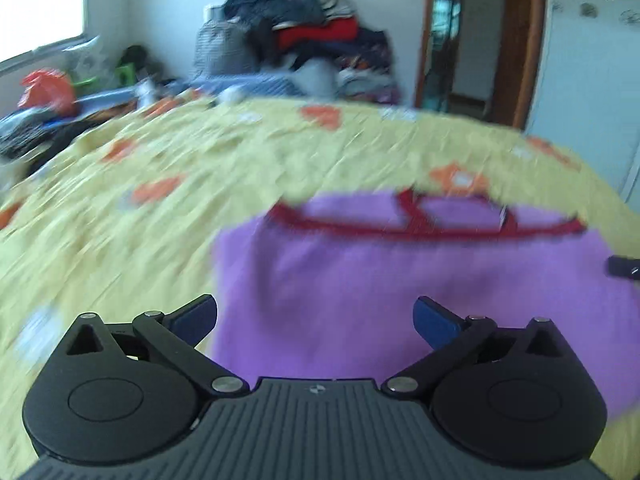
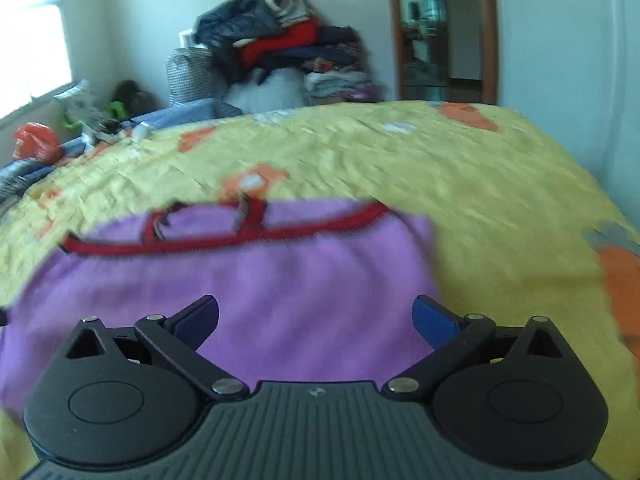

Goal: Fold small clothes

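Purple garment [image 1: 360,280] with red trim lay flat on yellow bedspread [image 1: 160,184], apparently folded; blur obscured detail. Left gripper [image 1: 316,322] and right gripper [image 2: 316,322] above it, fingers spread wide, holding nothing.

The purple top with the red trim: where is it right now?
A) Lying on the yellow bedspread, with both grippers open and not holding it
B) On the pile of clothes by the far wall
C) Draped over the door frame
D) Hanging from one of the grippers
A: the purple top lies on the yellow bedspread, and both the left gripper and the right gripper stand wide open with nothing pinched between their fingers.
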A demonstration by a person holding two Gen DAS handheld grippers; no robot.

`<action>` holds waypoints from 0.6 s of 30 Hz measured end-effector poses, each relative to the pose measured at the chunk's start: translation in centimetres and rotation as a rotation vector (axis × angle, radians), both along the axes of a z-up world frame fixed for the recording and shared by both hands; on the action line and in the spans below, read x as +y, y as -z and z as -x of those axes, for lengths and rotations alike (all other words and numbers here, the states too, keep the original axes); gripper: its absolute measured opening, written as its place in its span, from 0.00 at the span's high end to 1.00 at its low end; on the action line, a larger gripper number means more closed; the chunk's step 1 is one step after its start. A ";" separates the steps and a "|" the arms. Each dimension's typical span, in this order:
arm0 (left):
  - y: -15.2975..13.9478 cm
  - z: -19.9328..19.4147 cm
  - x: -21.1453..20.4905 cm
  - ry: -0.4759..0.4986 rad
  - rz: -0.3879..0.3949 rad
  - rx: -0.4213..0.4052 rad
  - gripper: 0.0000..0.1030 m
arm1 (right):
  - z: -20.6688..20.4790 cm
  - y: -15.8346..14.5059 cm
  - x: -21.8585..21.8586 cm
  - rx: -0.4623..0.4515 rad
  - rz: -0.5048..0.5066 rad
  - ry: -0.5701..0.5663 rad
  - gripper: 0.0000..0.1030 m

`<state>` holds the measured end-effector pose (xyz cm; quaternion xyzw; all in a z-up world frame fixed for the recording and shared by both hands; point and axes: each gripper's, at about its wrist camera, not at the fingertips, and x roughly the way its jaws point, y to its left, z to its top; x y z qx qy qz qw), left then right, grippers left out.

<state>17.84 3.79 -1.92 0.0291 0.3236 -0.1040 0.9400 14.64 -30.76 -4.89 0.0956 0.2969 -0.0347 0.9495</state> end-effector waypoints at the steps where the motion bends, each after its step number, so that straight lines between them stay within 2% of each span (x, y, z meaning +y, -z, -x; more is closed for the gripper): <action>1: 0.4 -1.8 -0.8 -0.007 0.002 0.003 0.00 | -1.7 0.1 0.4 0.027 0.031 -0.008 0.00; 3: 1.9 -5.5 -2.1 -0.040 -0.001 0.062 0.01 | -5.4 0.9 0.9 0.106 0.082 -0.057 0.00; 4: 2.8 -7.0 -2.5 -0.073 -0.031 0.089 0.02 | -6.9 1.4 1.1 0.135 0.113 -0.079 0.00; 5: 3.8 -8.5 -2.3 -0.110 -0.049 0.132 0.06 | -8.0 2.0 1.4 0.158 0.181 -0.073 0.00; 6: 4.7 -9.5 -1.8 -0.135 -0.051 0.170 0.01 | -8.9 2.7 1.4 0.200 0.255 -0.055 0.00; 7: 5.1 -9.7 -1.2 -0.136 -0.040 0.153 0.00 | -9.5 3.4 0.7 0.231 0.270 -0.043 0.00; 9: 5.6 -9.8 -0.5 -0.129 -0.064 0.144 0.00 | -9.4 3.9 -2.9 0.237 0.109 0.000 0.00; 10: 5.6 -10.1 0.4 -0.143 -0.027 0.165 0.00 | -9.1 4.0 -3.7 0.247 0.133 0.030 0.00; 12: 5.6 -10.4 1.8 -0.175 -0.029 0.166 0.00 | -8.9 4.0 -4.6 0.249 0.111 0.045 0.00; 13: 5.7 -10.3 2.6 -0.202 0.007 0.167 0.00 | -9.0 3.9 -4.4 0.251 0.125 0.045 0.00; 15: 5.4 -10.6 3.0 -0.186 -0.006 0.185 0.00 | -8.9 3.5 -4.3 0.262 0.117 0.040 0.00; 18: 3.9 -10.2 3.7 -0.234 0.046 0.218 0.04 | -6.3 1.9 -4.1 0.230 0.111 0.104 0.00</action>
